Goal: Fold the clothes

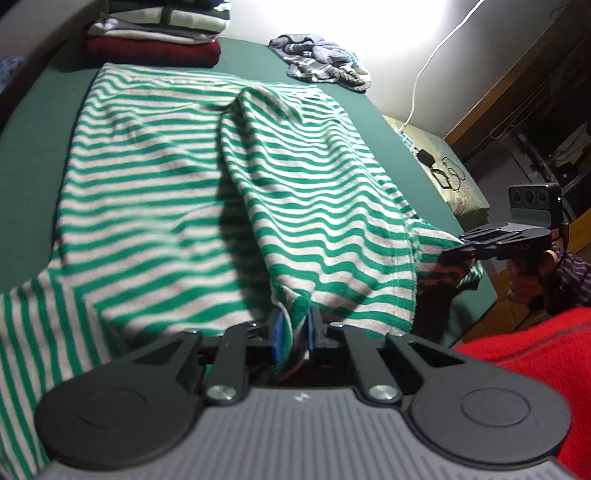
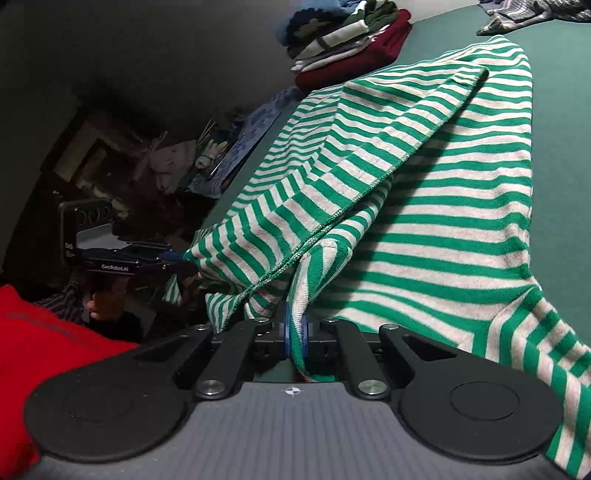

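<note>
Left gripper [image 1: 294, 334]: its blue pads [image 1: 276, 332] are pinched on a bunched edge of the green-and-white striped garment [image 1: 166, 177], cloth squeezed between them.
Right gripper [image 2: 294, 338]: jaws clamped on another edge of the same garment, the fabric pressed between its blue pads [image 2: 286, 336]; from the left wrist view it shows at the table's right side with striped cloth at its tips.
Striped garment: most of it lies spread on the green table [image 1: 33, 122]; the near portion is lifted off the surface and hangs in folds between the two grippers, a hemmed edge [image 2: 369, 184] running diagonally across the top layer.
Folded stack [image 1: 155, 33]: at the far left of the table, a dark red piece at the bottom, just beyond the garment.
Crumpled plaid clothes [image 1: 321, 62]: far side of the table, apart from the garment.
Person: a red sleeve [image 1: 535, 354] at the near edge.
</note>
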A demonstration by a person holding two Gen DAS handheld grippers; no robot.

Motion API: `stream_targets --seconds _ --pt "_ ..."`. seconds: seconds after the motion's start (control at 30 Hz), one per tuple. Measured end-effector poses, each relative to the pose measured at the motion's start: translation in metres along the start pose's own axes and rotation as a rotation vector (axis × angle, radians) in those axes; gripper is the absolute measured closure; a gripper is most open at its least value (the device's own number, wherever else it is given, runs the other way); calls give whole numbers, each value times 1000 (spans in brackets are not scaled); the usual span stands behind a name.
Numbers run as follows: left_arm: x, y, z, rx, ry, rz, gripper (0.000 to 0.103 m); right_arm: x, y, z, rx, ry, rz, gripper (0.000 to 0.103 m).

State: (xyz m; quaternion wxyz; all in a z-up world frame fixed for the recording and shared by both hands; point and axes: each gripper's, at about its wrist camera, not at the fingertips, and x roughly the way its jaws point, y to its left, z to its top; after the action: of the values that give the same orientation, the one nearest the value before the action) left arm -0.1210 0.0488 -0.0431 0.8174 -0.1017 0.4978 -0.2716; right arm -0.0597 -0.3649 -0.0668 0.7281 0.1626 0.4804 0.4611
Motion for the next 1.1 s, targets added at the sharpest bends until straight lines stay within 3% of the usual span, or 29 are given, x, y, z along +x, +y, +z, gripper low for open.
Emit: stream_targets --seconds 0.23,0.33,0.4,0.47,0.53,0.6,0.67,0.73,0.83,0.93,1.0,1.03,1.1 --pt "20 14 -26 -66 88 49 97 22 -17 -26 65 132 -91 97" --pt "16 10 -25 -16 98 76 94 17 -16 -21 84 140 -100 89" --pt "2 7 -24 16 86 90 82 5 -3 -14 36 144 -106 77" --pt "-12 8 -20 34 69 111 71 -9 8 -4 -3 103 -111 68" --pt "-26 11 -17 47 42 133 70 -24 17 7 -29 22 -113 61" --pt "-29 13 -11 41 16 131 55 -30 20 18 -29 -65 -107 54" --pt "-21 14 -10 56 24 132 49 -21 20 27 -8 -120 -81 54" --pt "-8 18 -13 66 67 139 49 1 18 33 11 -122 -81 54" --pt "3 28 -29 55 121 150 49 39 18 33 43 -83 -79 55" --pt "-5 37 -46 52 147 180 41 61 14 21 80 -11 -104 55" --pt "-15 45 -55 53 134 184 39 63 11 12 71 21 -145 58" --pt "-20 48 -57 44 131 185 38 62 10 8 62 25 -161 65" --pt "-24 52 -58 50 151 233 43 60 12 6 43 29 -188 67"
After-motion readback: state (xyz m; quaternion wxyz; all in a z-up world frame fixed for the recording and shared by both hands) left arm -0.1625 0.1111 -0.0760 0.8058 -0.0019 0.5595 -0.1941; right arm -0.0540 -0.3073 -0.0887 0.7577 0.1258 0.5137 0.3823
